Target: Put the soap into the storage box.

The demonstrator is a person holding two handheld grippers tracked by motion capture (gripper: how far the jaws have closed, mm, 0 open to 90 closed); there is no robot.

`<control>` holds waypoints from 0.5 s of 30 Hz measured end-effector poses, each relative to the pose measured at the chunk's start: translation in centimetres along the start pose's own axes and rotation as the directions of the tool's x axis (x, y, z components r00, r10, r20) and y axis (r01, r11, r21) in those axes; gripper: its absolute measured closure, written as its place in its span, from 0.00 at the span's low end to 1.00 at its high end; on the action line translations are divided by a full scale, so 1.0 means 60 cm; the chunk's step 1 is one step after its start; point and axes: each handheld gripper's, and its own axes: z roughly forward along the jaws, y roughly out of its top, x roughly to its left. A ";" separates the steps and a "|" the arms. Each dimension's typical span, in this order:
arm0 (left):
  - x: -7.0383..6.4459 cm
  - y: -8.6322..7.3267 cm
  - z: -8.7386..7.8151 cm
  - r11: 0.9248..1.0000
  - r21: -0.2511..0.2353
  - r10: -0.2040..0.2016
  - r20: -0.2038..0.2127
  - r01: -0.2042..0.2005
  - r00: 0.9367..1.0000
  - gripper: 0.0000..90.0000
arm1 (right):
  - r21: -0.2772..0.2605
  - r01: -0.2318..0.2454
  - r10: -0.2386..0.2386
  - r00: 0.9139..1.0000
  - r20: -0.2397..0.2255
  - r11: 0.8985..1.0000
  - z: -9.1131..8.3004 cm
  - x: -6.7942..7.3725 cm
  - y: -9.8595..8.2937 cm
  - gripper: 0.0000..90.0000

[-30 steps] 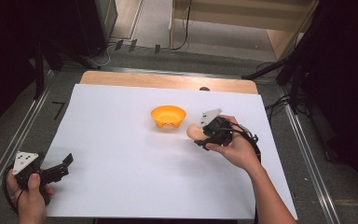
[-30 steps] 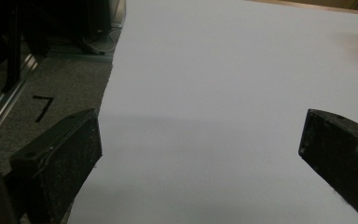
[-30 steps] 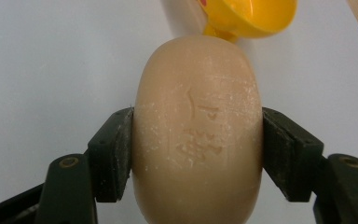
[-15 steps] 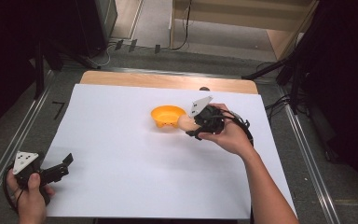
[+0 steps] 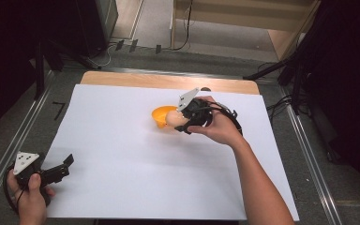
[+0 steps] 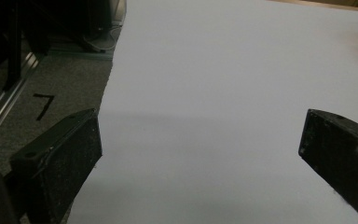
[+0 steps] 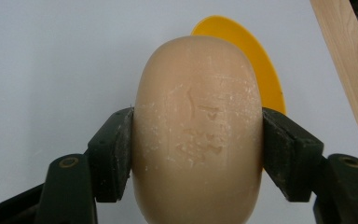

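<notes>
Soap (image 7: 198, 135), a beige oval bar, is clamped between both jaws of the right gripper (image 7: 198, 149), one jaw pressed against each long side. In the high view the bar (image 5: 172, 118) is held at the near rim of the orange bowl (image 5: 161, 117); whether it touches the rim cannot be told. Most of the bowl (image 7: 256, 65) is hidden behind the bar in the right gripper view, and the bar's lower end is cut off by the frame edge. Faint embossed marks on the bar cannot be read. The right gripper (image 5: 185, 121) is partly covered by the hand. The left gripper (image 5: 63, 166) is rested well apart from the bowl, at the near left edge of the white sheet (image 5: 122, 154), jaws spread wide and nothing held (image 6: 200, 149).
</notes>
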 end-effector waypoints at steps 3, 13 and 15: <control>0.001 0.000 0.000 1.000 -0.002 -0.003 0.005 0.003 1.000 0.00 | 0.004 0.004 -0.004 1.000 0.002 1.000 0.011 -0.008 0.006 0.37; 0.001 0.000 -0.001 1.000 -0.007 -0.003 0.006 0.003 1.000 0.00 | -0.019 0.061 -0.062 0.996 -0.067 0.998 0.036 -0.035 0.028 0.37; 0.001 0.000 0.000 1.000 -0.006 -0.003 0.005 0.003 1.000 0.00 | 0.000 0.071 -0.071 0.996 -0.063 0.997 0.042 -0.044 0.033 0.37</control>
